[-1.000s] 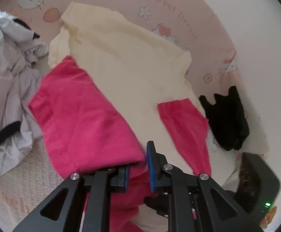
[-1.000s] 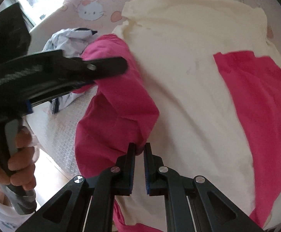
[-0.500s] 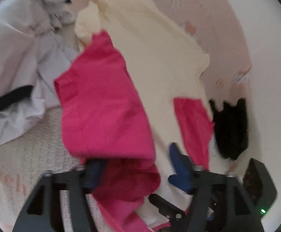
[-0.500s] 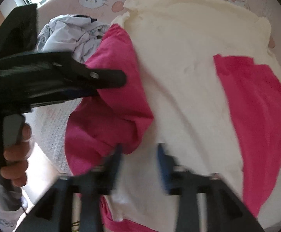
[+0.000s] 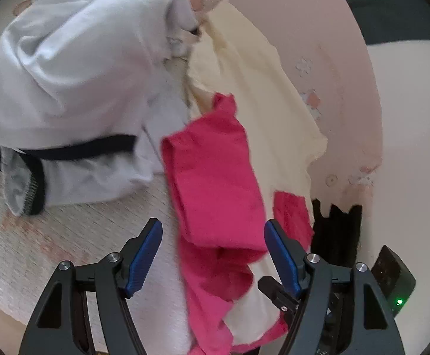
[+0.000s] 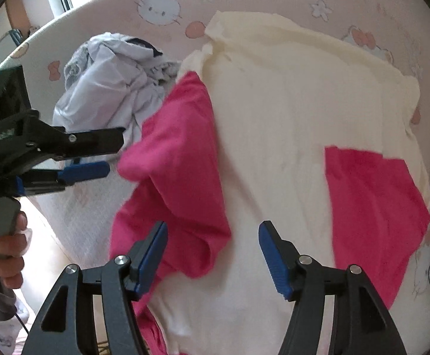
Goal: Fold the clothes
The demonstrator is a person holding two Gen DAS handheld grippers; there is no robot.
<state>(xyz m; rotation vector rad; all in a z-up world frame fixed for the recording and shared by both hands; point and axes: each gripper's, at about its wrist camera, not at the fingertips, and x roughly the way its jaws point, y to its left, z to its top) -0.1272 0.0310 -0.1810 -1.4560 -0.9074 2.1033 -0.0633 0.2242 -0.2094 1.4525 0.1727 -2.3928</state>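
A cream shirt (image 6: 280,124) with pink sleeves lies spread on the pink bedsheet. Its left pink sleeve (image 6: 179,183) is folded inward over the cream body, rumpled at the lower end; the other pink sleeve (image 6: 374,207) lies flat on the right. My right gripper (image 6: 212,233) stands open just above the folded sleeve's lower edge, holding nothing. In the left wrist view the same shirt (image 5: 262,88) and folded sleeve (image 5: 212,183) show, and my left gripper (image 5: 212,230) is open over the sleeve's end. The left gripper (image 6: 108,153) also appears at left in the right wrist view, open beside the sleeve.
A crumpled white garment with black trim (image 5: 67,100) is heaped left of the shirt (image 6: 108,88). A black garment (image 5: 336,230) lies at the shirt's right. A hand (image 6: 8,248) holds the left gripper's handle. The bed edge runs along the lower left.
Both grippers were shut on the left pink sleeve a second ago; both have opened and let it go. The sleeve now rests folded on the shirt, and the left gripper has drawn back leftward.
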